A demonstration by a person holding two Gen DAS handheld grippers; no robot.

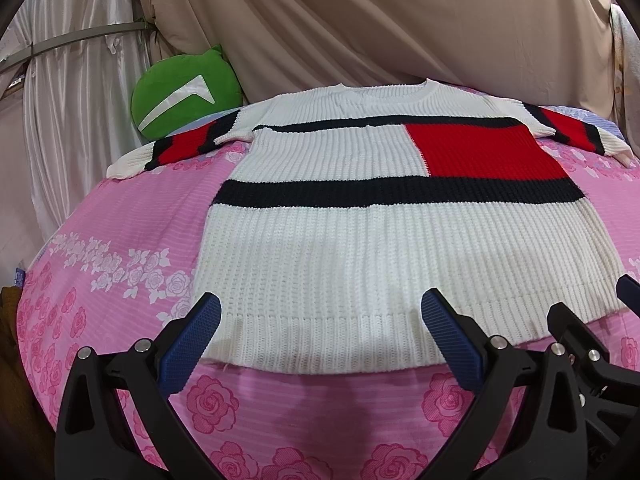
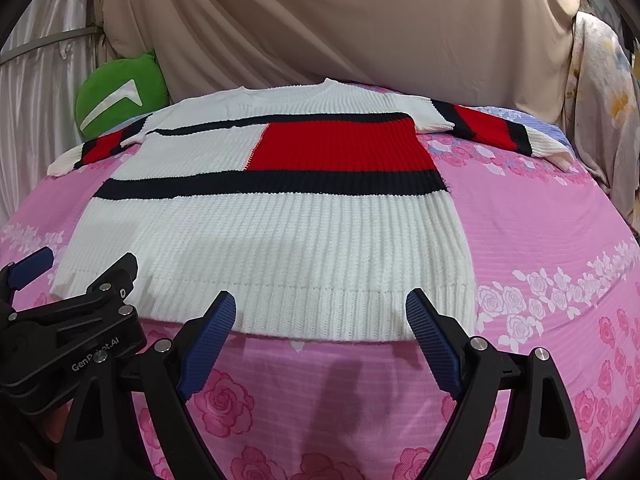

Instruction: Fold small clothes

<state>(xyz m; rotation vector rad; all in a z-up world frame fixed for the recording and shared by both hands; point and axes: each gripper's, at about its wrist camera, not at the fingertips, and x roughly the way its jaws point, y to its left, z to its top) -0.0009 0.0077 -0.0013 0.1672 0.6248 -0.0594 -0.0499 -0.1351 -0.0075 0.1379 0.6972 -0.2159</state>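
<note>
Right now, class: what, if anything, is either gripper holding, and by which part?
Nothing. The left gripper and right gripper are both open above the sweater hem.

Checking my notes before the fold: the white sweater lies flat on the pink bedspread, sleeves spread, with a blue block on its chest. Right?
Not quite: the block on the sweater is red, not blue, as both wrist views show. The rest holds: it lies flat on the pink bedspread, sleeves spread.
</note>
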